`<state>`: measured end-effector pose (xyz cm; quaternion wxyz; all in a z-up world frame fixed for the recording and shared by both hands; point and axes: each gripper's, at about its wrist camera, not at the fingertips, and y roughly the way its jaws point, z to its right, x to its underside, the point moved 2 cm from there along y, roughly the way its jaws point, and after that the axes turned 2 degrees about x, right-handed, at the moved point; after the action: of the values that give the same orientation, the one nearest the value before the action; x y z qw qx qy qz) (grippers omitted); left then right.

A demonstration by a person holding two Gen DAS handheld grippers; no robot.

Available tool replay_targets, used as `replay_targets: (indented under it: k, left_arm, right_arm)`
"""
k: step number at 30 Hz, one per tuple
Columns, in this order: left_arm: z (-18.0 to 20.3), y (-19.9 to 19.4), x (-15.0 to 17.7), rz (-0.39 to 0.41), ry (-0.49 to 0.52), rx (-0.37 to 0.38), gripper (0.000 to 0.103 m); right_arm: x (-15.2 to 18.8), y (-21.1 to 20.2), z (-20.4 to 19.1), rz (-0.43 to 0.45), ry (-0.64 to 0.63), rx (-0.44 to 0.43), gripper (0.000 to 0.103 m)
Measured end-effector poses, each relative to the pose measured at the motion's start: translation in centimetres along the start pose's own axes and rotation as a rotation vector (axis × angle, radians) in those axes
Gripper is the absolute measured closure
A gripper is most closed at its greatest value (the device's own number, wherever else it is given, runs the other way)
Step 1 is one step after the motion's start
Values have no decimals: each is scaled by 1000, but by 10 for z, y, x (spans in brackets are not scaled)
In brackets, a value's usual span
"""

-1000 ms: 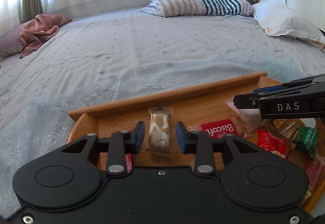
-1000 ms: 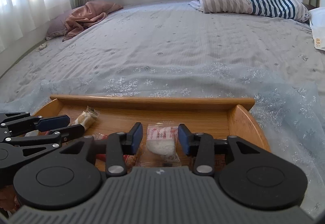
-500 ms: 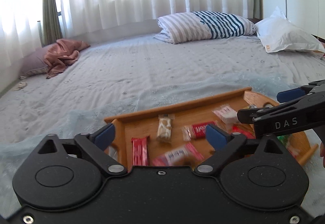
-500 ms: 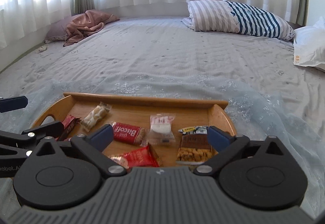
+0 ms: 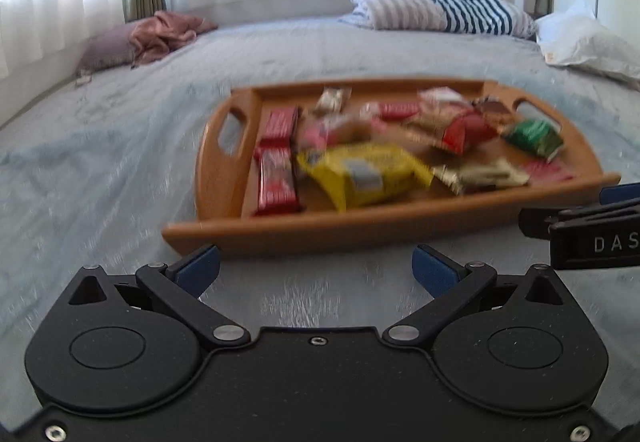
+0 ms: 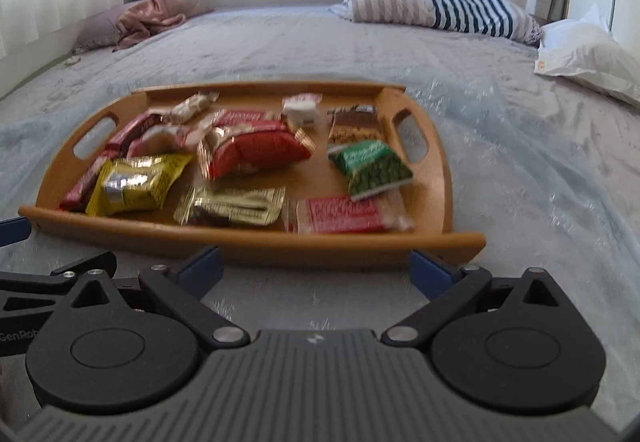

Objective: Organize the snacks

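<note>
Left wrist view is showing my left tongs standing released, nothing between the blue pads; the jaws have just been opening. They are hovering over the bed, just short of the near rim of the tray, not touching it. My right tongs are showing at the right edge of this view, beside the tray's near right corner.

Right wrist view is showing those right tongs likewise spread wide and empty, the jaws having just been opening, with the tray's near rim lying just beyond the pads.

The snacks are all lying inside the tray, which is resting on the bed. I am noting a yellow pack at the near left, a red bar along its left side, a gold pack at the near middle, and a pink pack at the near right. A red bag is lying at the centre, a green pack toward the right handle, and a white pack near the far rim. Blur is hiding the print on most wrappers.

A striped pillow is lying at the far side of the bed.
</note>
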<state>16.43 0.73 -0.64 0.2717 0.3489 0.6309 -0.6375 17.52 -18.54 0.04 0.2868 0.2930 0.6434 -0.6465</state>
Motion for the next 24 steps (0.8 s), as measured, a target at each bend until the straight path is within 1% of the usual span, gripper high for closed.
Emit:
replay_targets:
  k: [2,3,4,5,6,11,24]
  left_arm:
    - [-3,2,3,-4,-14,13,0]
    - [-5,3,2,-11,-28,25,0]
    - [-7,6,2,-29,-42,40,0]
    - [-10,10,4,-41,-60,55,0]
    - [-13,10,5,-36,-74,64,0]
    - [-8,11,2,-28,-53,45,0]
    - [-7,11,1,-22,-55,46,0]
  right_arm:
    - [12,8,-4,-19,4,-4,0]
    - [16,10,-5,-13,-1,2,0]
    - [18,8,-7,6,-8,8,0]
    - [17,8,-7,2,-9,11,0]
    - [17,9,-8,-2,-10,12,0]
    - [20,9,-8,14,-10,15,0]
    - [20,10,-7,19,-6,12,0]
